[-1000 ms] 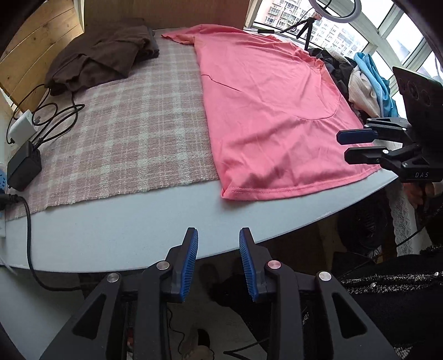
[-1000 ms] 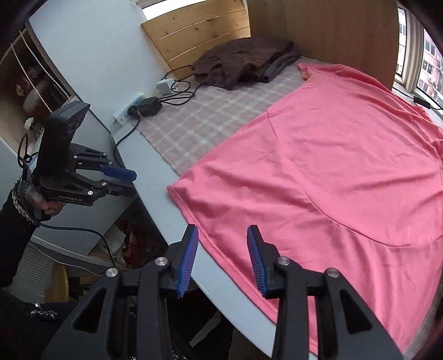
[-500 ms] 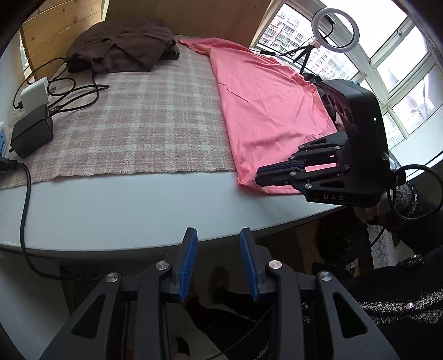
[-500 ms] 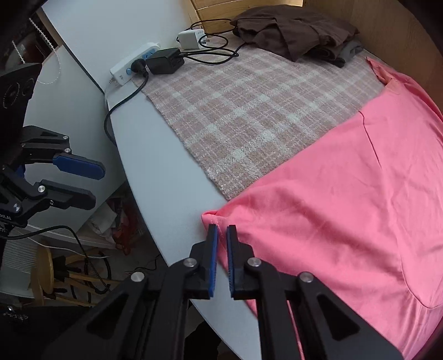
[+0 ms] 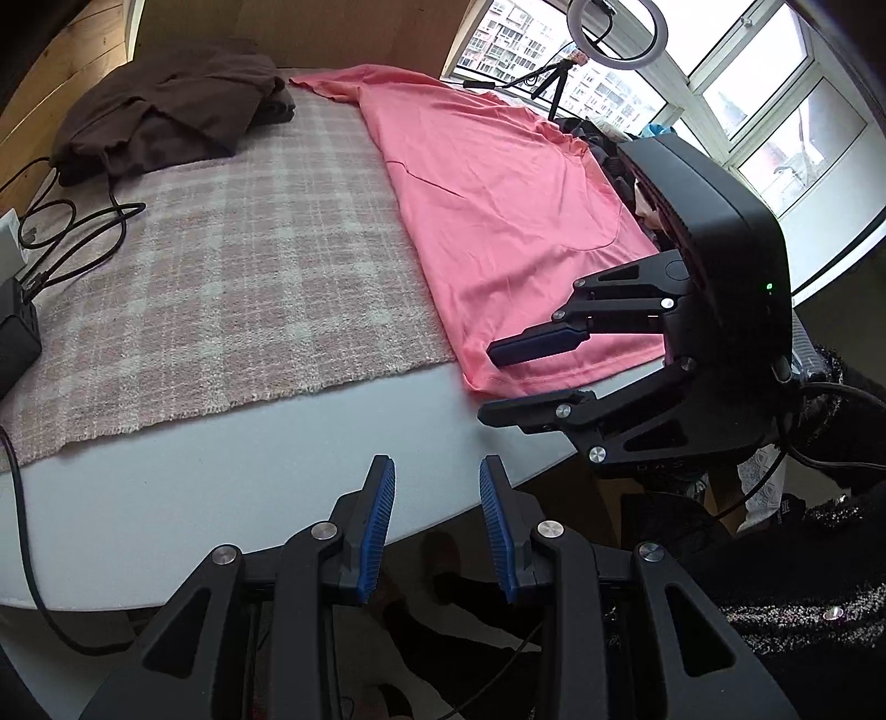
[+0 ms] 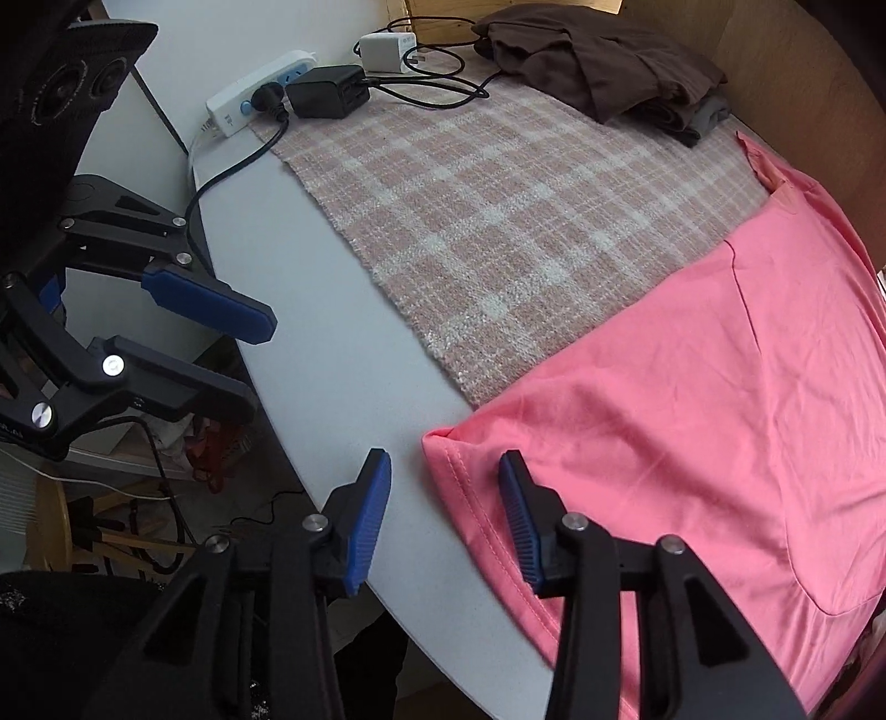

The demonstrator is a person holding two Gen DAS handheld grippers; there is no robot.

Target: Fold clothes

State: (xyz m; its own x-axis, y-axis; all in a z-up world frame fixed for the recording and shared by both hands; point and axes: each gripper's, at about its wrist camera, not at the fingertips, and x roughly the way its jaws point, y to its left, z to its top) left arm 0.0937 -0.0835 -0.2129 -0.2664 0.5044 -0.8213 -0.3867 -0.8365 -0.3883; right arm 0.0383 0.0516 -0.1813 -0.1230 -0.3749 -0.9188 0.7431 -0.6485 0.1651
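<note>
A pink T-shirt (image 5: 498,194) (image 6: 692,421) lies spread flat on the table, partly over a plaid cloth (image 5: 232,277) (image 6: 498,221). Its near hem corner (image 6: 440,437) sits between the fingertips of my right gripper (image 6: 446,471) (image 5: 487,385), which is open and level with the table edge. My left gripper (image 5: 437,526) (image 6: 257,363) is open and holds nothing. It hovers just off the table's (image 5: 249,476) rounded front edge, to the left of the shirt corner.
A pile of brown clothes (image 5: 166,105) (image 6: 603,61) lies at the far end of the plaid cloth. A power strip (image 6: 249,105), chargers (image 6: 326,97) and cables (image 5: 72,232) sit at the left edge. A ring light (image 5: 609,33) and windows stand beyond the shirt.
My right gripper, nearly shut half a second ago, has opened around the shirt's hem corner. The left gripper has moved closer to the table edge and the right gripper.
</note>
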